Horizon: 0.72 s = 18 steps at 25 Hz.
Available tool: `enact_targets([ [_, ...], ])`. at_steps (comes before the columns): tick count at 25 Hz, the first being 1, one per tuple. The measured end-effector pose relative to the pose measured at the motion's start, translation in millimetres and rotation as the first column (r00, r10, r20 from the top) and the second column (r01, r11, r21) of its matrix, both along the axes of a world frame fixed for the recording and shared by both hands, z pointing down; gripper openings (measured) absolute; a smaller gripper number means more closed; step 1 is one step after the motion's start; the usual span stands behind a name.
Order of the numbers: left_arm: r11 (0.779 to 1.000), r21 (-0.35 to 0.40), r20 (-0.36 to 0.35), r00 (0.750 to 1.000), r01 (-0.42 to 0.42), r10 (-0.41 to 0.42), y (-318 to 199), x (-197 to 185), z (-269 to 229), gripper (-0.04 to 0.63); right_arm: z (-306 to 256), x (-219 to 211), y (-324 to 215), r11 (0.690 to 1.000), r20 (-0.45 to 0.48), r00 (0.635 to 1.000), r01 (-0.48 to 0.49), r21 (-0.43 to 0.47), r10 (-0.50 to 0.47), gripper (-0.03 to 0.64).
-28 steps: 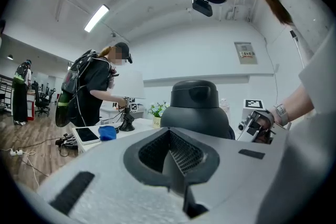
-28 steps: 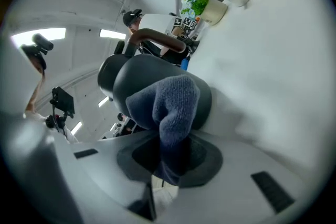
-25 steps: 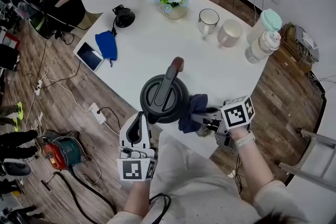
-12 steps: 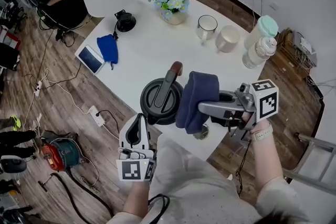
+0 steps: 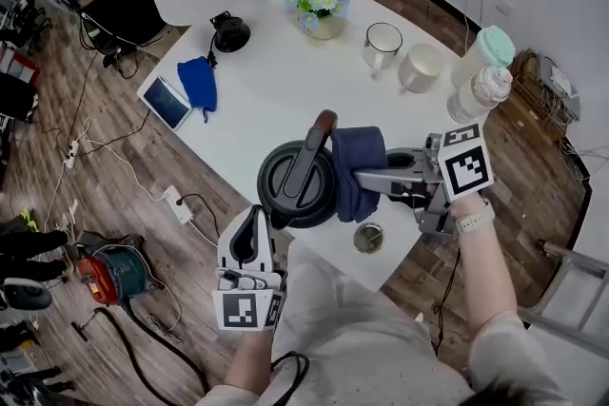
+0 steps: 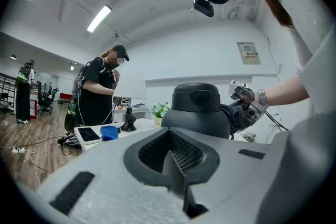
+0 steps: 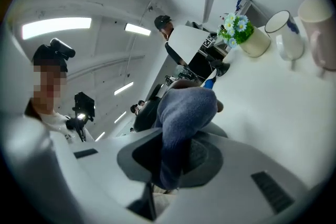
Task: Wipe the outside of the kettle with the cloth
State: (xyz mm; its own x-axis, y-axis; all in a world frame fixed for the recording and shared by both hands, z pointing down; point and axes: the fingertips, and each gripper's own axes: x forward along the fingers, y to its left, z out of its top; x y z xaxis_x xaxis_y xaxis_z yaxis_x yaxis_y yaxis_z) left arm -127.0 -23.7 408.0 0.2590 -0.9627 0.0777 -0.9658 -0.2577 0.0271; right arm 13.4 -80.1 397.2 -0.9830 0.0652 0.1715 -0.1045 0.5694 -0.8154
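**One cloth (image 5: 360,159) at the kettle (image 5: 293,195)'s right side, wipe in hand**

The right gripper (image 5: 365,176) is clamped on the dark blue cloth. Its own view shows the fabric pinched between the jaws and bulging out over them. The gripper lies roughly level and points at the kettle from the right. The bunched cloth sits between its tips and the kettle's upper right flank, just beside the lid and the foot of the handle (image 5: 309,152). It appears to touch the black wall there, though how firmly it presses cannot be told.

The left gripper (image 5: 251,222) is closed on nothing, jaws together. It sits at the kettle's near-left side, level and just beside the body; contact cannot be made out. The kettle stands upright near the front edge of the white tabletop (image 5: 276,71), well apart from the cups, bottles and flowers at the far side.

This reads as the wiping step itself, only partly done, with the cloth high on one flank. The next move probably calls for keeping the cloth against the wall and sweeping it down and round the curve. The left gripper would need to brace the kettle so that it neither slides nor turns towards the table edge.
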Motion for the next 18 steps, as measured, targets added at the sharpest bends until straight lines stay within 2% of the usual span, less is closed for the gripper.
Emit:
enact_targets([
  [7,1.000,-0.010,-0.003,1.000,0.006,-0.006,1,0,2,0.006,49,3,-15,0.998,-0.188,0.982,0.040,0.040,-0.032,0.055],
  [14,1.000,-0.005,0.001,1.000,0.002,-0.002,3,2,5,0.006,85,1,-17,1.000,-0.202,0.979,-0.008,-0.014,0.005,0.055],
  [18,1.000,-0.012,0.000,1.000,0.000,0.000,4,3,8,0.006,107,1,-19,0.999,-0.264,0.964,-0.034,-0.014,0.029,0.055],
])
